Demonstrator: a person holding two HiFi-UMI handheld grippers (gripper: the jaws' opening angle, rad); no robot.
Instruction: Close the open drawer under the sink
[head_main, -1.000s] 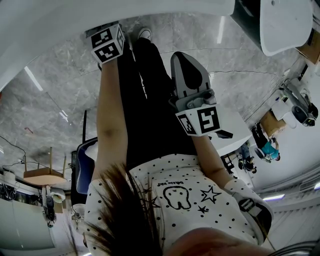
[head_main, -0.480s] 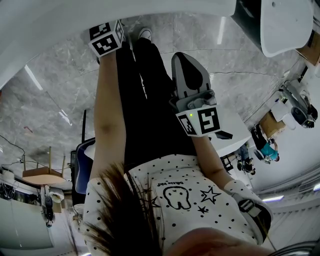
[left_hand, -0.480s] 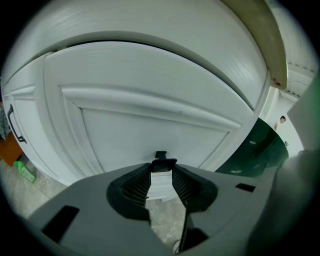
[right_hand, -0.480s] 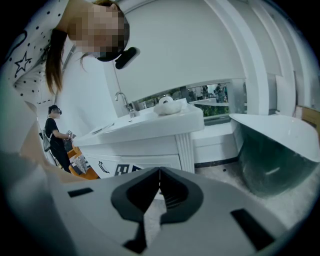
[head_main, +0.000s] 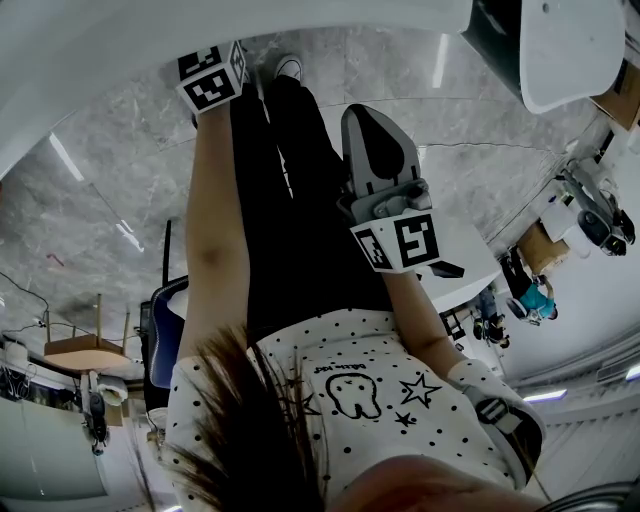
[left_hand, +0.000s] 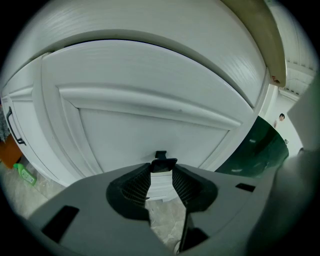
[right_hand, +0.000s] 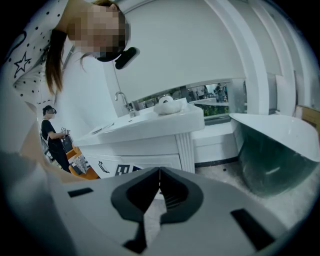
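The left gripper view looks straight at a white panelled drawer front (left_hand: 150, 95) below a white counter edge. A small black handle (left_hand: 161, 161) sticks out of the panel's lower middle. My left gripper (left_hand: 161, 169) is shut on that handle, with its ribbed pads either side of it. In the head view only the left gripper's marker cube (head_main: 210, 78) shows, and its jaws are hidden under the white counter. My right gripper (head_main: 368, 115) hangs in front of the person's legs, shut and empty, its tips (right_hand: 160, 172) touching.
The right gripper view shows another white vanity (right_hand: 150, 125) with a faucet (right_hand: 122, 100), a dark-sided bathtub (right_hand: 275, 150) at the right and a person (right_hand: 52, 135) standing at the far left. Grey marble floor (head_main: 100, 200) lies below. A green bottle (left_hand: 22, 172) stands by the cabinet's left.
The left gripper's marker cube moved slightly up and away toward the counter, then held still. The right gripper has barely moved.
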